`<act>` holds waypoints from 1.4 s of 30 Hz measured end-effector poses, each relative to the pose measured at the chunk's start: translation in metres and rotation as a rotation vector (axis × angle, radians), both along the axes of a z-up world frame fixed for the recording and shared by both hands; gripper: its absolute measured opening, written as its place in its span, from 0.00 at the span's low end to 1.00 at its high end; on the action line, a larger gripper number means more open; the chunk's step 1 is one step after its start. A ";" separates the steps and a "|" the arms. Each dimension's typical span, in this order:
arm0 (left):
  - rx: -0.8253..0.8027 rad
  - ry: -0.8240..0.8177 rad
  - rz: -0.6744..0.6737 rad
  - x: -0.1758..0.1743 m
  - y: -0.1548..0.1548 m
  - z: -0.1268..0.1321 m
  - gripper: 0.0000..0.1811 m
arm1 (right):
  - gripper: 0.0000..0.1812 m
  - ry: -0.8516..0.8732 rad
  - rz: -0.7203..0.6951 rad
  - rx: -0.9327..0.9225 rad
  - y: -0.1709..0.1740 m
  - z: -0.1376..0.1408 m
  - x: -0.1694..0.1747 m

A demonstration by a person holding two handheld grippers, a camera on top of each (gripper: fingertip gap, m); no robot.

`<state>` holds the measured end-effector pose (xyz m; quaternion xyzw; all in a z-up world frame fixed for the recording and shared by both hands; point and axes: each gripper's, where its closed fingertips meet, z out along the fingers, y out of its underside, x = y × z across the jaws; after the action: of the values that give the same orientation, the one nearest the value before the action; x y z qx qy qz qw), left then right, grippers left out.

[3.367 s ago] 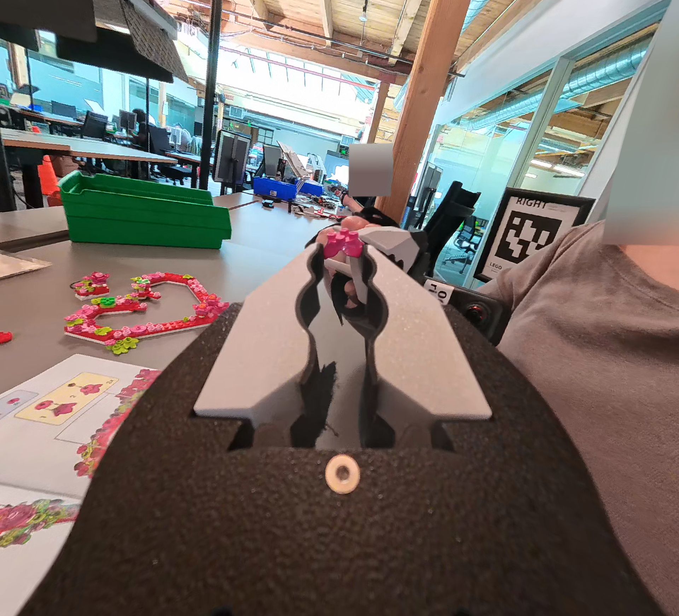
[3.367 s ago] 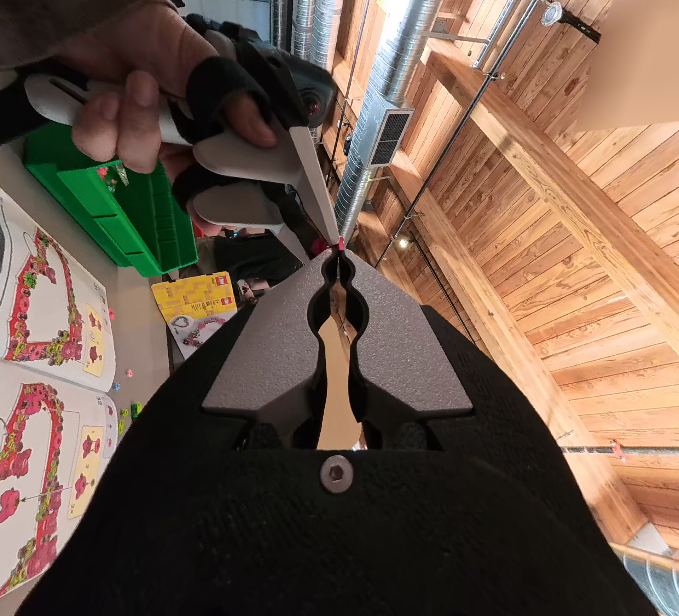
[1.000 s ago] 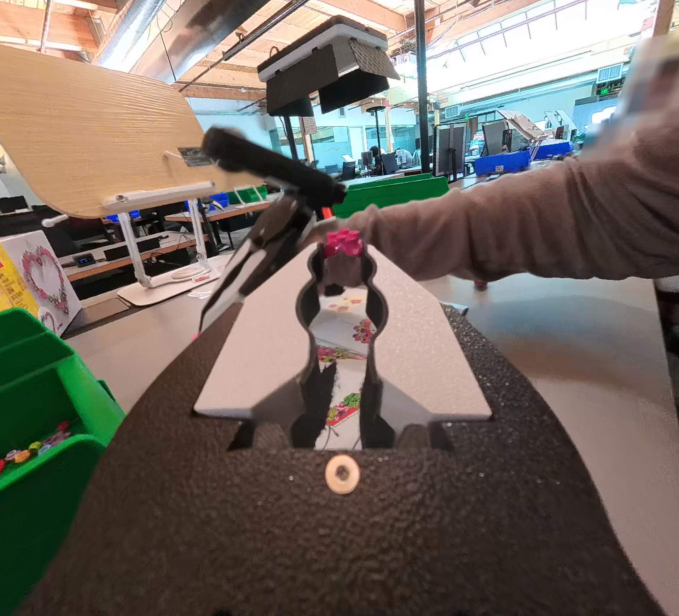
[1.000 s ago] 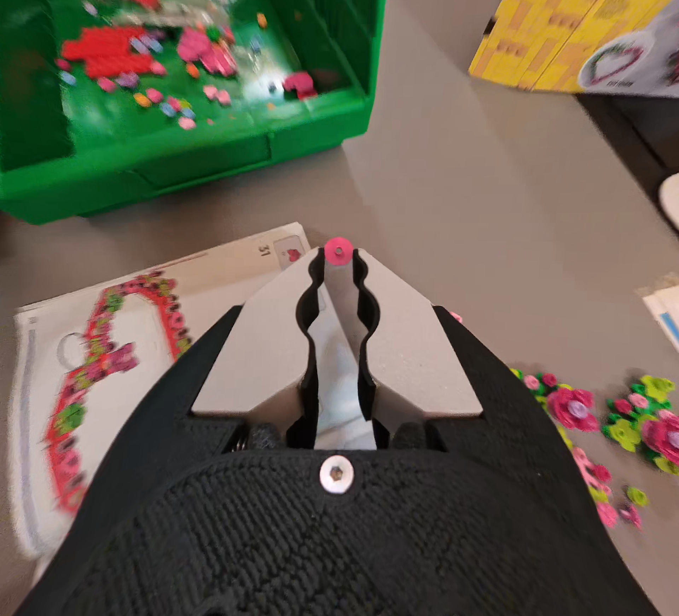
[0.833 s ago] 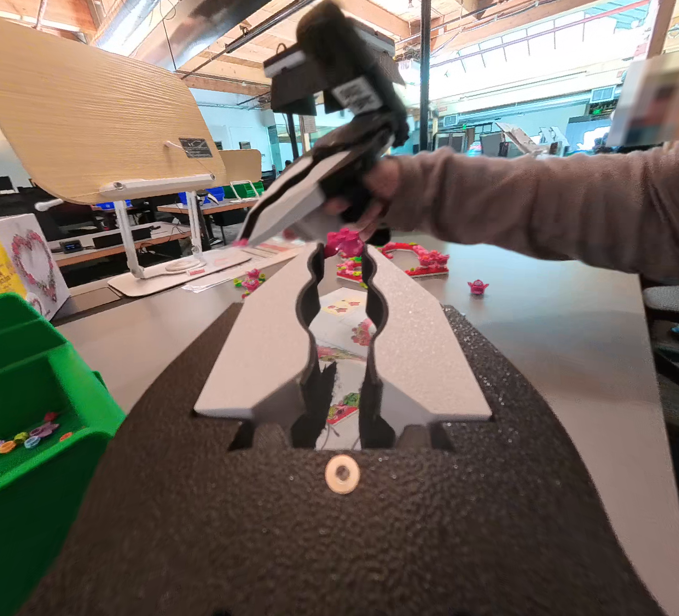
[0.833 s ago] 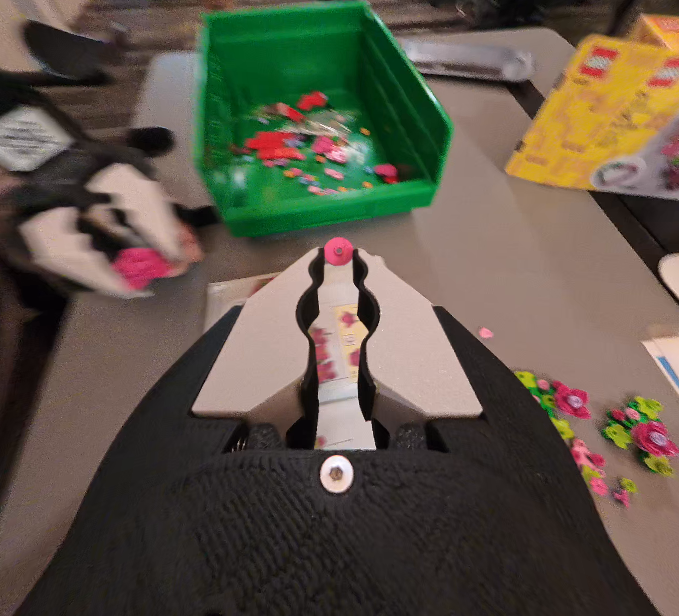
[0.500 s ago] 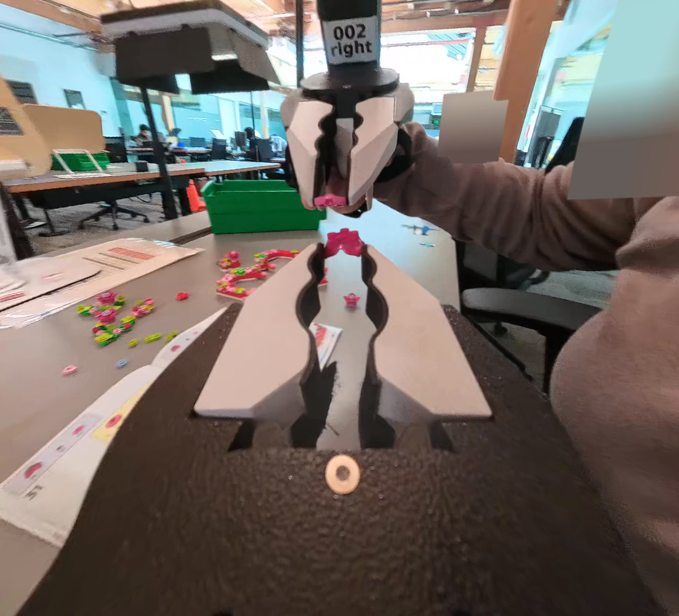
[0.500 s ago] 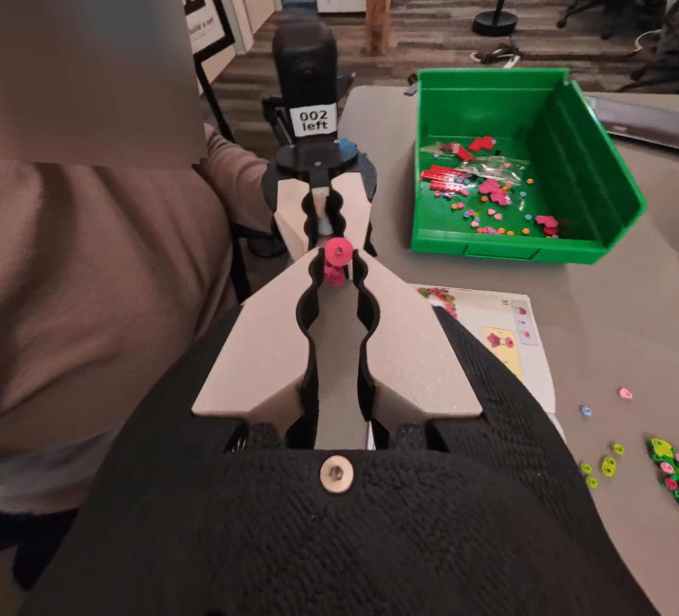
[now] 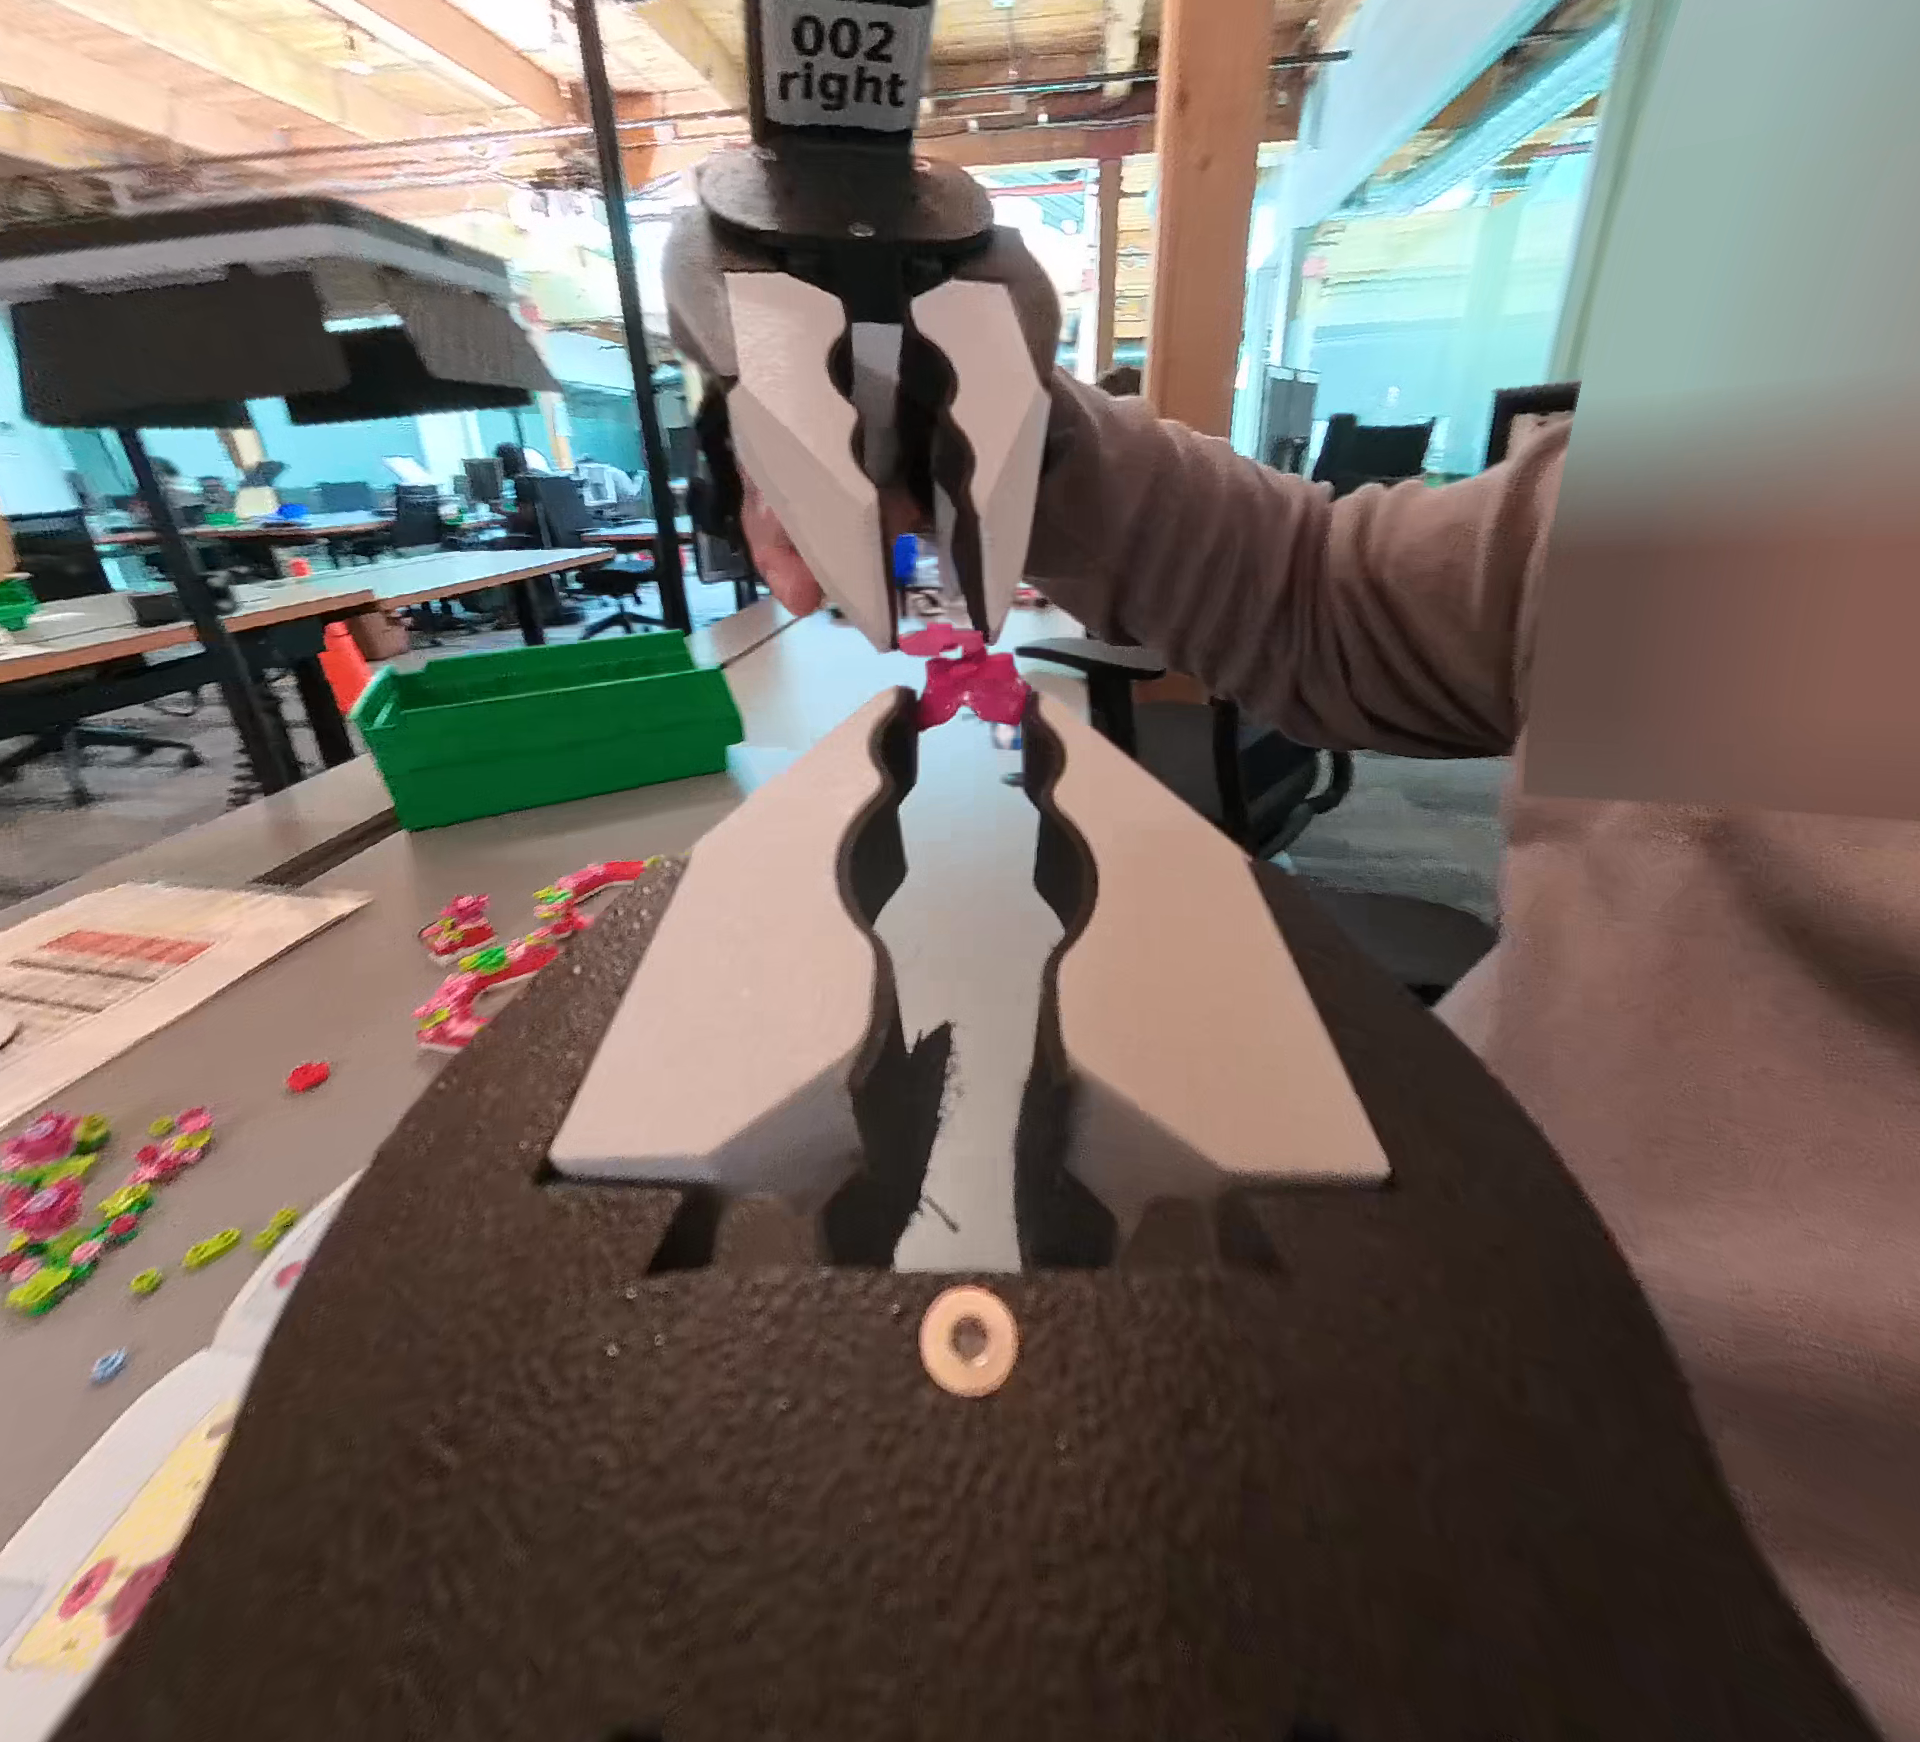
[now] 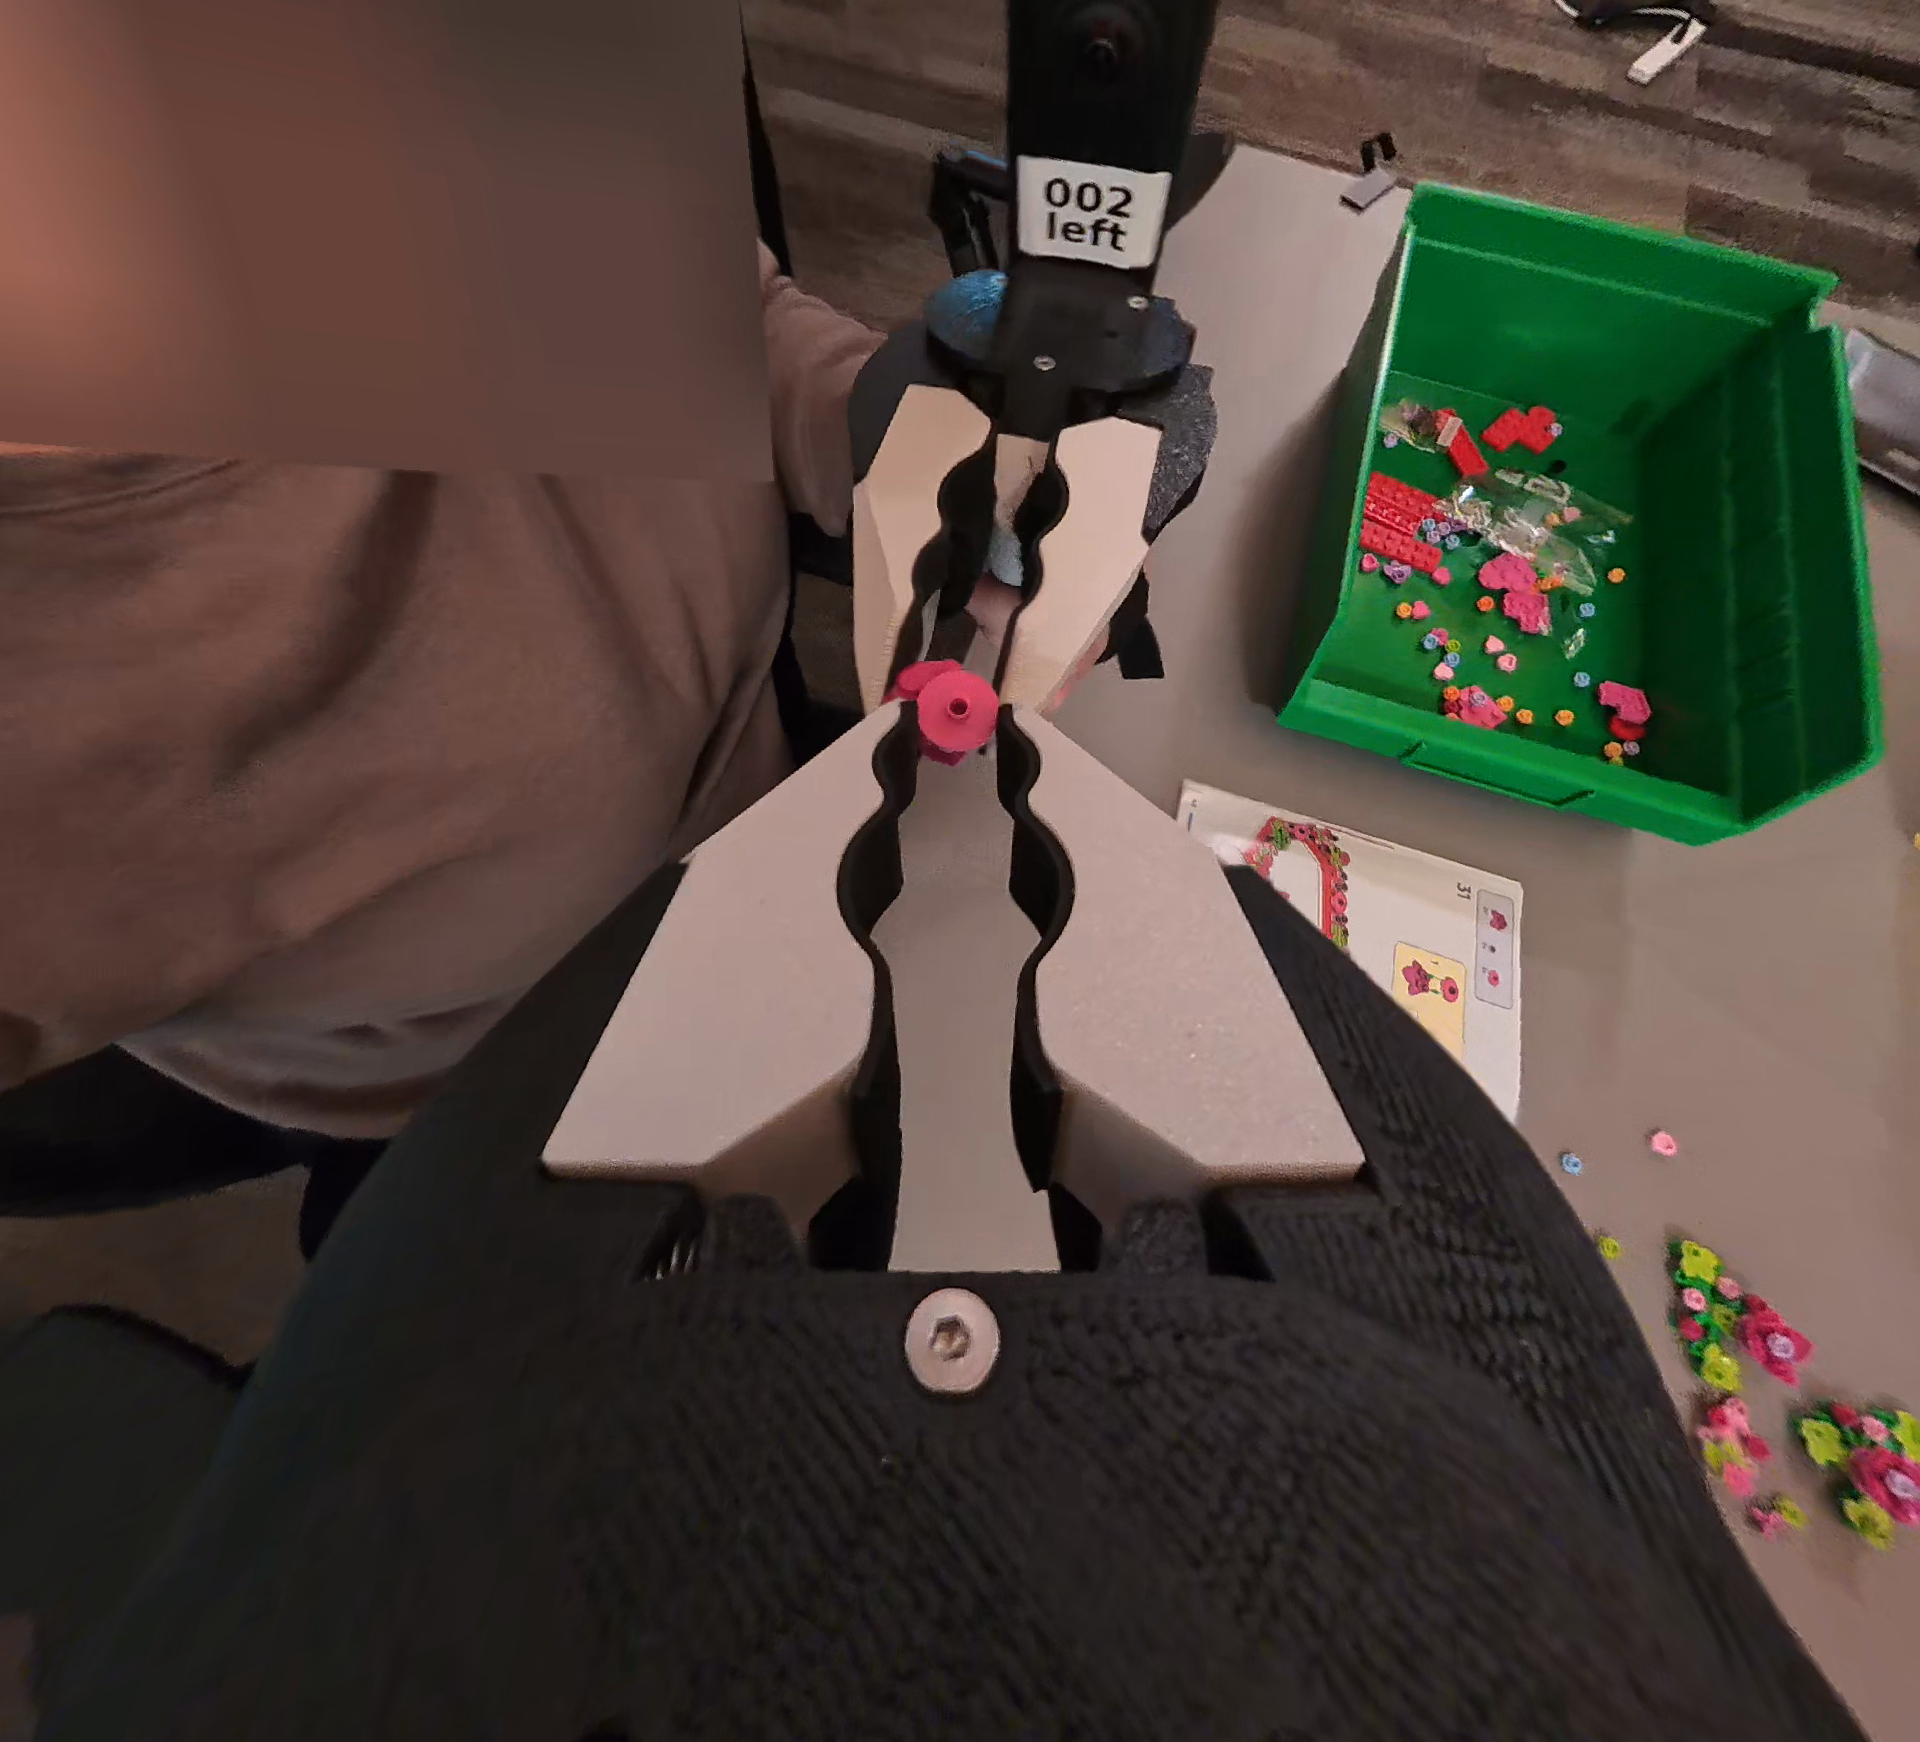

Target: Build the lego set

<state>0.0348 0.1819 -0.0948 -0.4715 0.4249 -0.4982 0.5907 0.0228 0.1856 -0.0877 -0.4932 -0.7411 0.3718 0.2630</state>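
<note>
The left gripper (image 9: 971,705) is clamped narrow on a magenta flower-shaped lego piece (image 9: 971,690), held in mid-air above the near edge of the grey table (image 10: 1299,321). The right gripper (image 10: 951,724) is closed on a small round magenta lego stud piece (image 10: 954,711). Half a second ago a clear gap separated the two pieces; the right gripper has since descended, and the stud piece now touches, or very nearly touches, the top of the flower piece. Judgement: the mating step is in hand, and a straight press along the shared axis remains.

The contact face is hidden by the fingertips in both views, so seating of the stud cannot be confirmed. Slight blur obscures the flower's stud pattern.

The red and pink heart-shaped lego frame (image 9: 520,949) lies on the table behind the left gripper body, partly cut off. The green plastic parts bin (image 10: 1621,529) stands at the far edge.
</note>
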 end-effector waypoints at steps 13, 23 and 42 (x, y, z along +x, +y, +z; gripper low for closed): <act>-0.008 0.020 -0.285 -0.009 -0.039 0.041 0.10 | 0.07 -0.024 0.182 0.092 -0.051 0.042 -0.004; -0.002 0.030 -0.361 -0.022 -0.053 0.043 0.10 | 0.07 -0.065 0.231 0.082 -0.057 0.044 -0.021; 0.000 0.061 -0.438 -0.021 -0.063 0.037 0.10 | 0.07 -0.174 0.333 0.071 -0.069 0.038 -0.021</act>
<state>0.0137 0.1186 -0.0581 -0.3827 0.5348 -0.6000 0.4555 0.0017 0.1162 -0.0501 -0.3845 -0.8451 0.3399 0.1498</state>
